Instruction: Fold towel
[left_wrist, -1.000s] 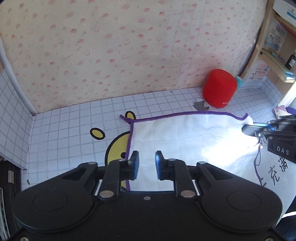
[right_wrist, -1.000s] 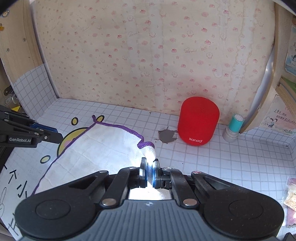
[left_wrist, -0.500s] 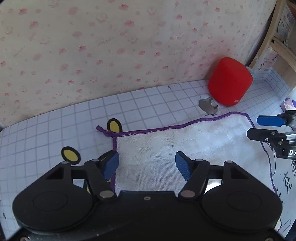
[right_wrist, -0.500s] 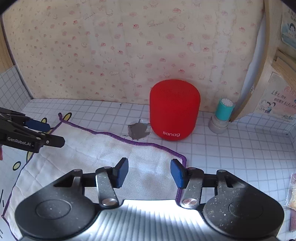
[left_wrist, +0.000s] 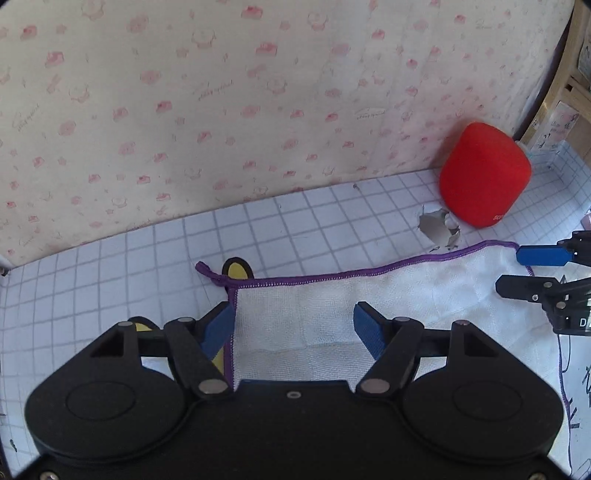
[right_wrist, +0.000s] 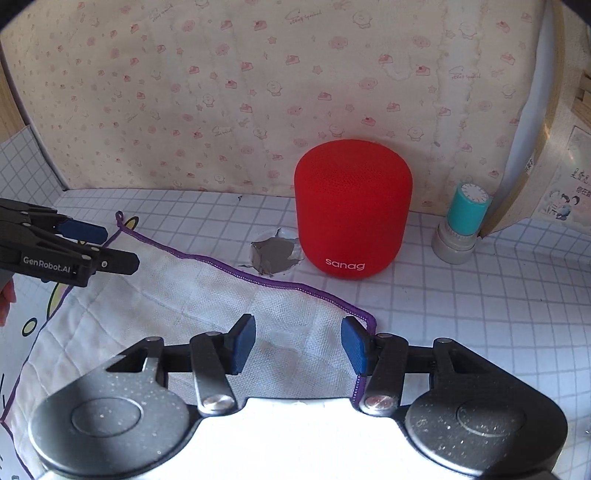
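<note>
**A:** Where's the towel (right_wrist: 192, 295)?

**B:** Flat on the gridded mat (right_wrist: 461, 314), far hem toward the red speaker (right_wrist: 352, 206). My left gripper (left_wrist: 293, 326) and right gripper (right_wrist: 297, 341) are both spread wide, holding nothing.

**A:** Risk?

**B:** I'd say pinching only the top layer, or dragging cloth into that speaker or the torn patch (right_wrist: 273, 254).

A home corner, looks like: pink-flowered wallpaper (right_wrist: 258, 92) behind a grid-patterned tabletop cover (right_wrist: 461, 314), a red Sanag speaker (right_wrist: 352, 206), a teal stamp (right_wrist: 461, 225), and what may be wooden shelving (left_wrist: 569, 85) at the blurry edge
</note>
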